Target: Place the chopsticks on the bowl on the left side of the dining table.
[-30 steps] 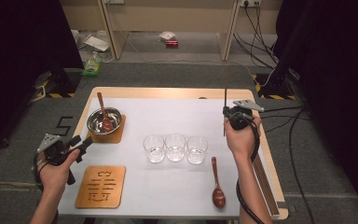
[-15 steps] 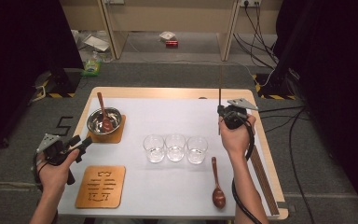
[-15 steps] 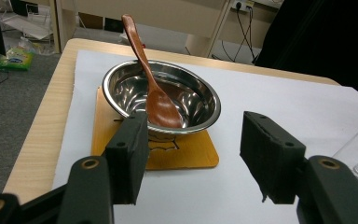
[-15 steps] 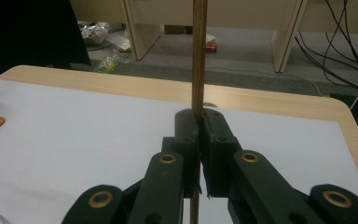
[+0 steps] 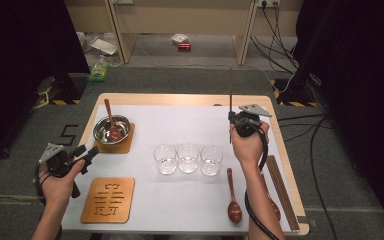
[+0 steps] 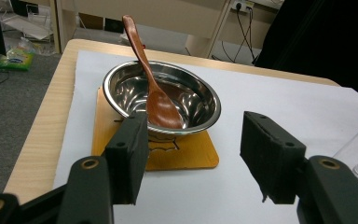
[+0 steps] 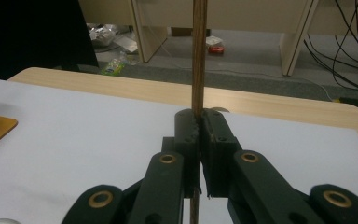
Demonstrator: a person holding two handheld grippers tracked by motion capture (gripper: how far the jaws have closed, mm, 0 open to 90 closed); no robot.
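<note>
My right gripper (image 5: 232,118) hangs over the right half of the table, shut on a thin wooden stick (image 5: 230,90) that stands upright. In the right gripper view the jaws (image 7: 199,126) pinch the stick (image 7: 198,56) near its lower part. My left gripper (image 5: 86,151) is at the table's left edge, open and holding nothing. It points at a steel bowl (image 5: 122,125) with a wooden spoon (image 5: 111,122) in it. In the left gripper view the bowl (image 6: 205,100) and spoon (image 6: 156,100) lie just beyond the open gripper (image 6: 193,149), on a wooden coaster (image 6: 186,154).
Three empty glasses (image 5: 188,157) stand in a row at mid-table. A second wooden spoon (image 5: 233,197) lies at the front right, and a second coaster (image 5: 109,199) at the front left. Long wooden sticks (image 5: 280,192) lie along the right edge. Cables run over the floor.
My right gripper has drifted a little to the left with the stick still upright in it. The left gripper has stayed where it was.
</note>
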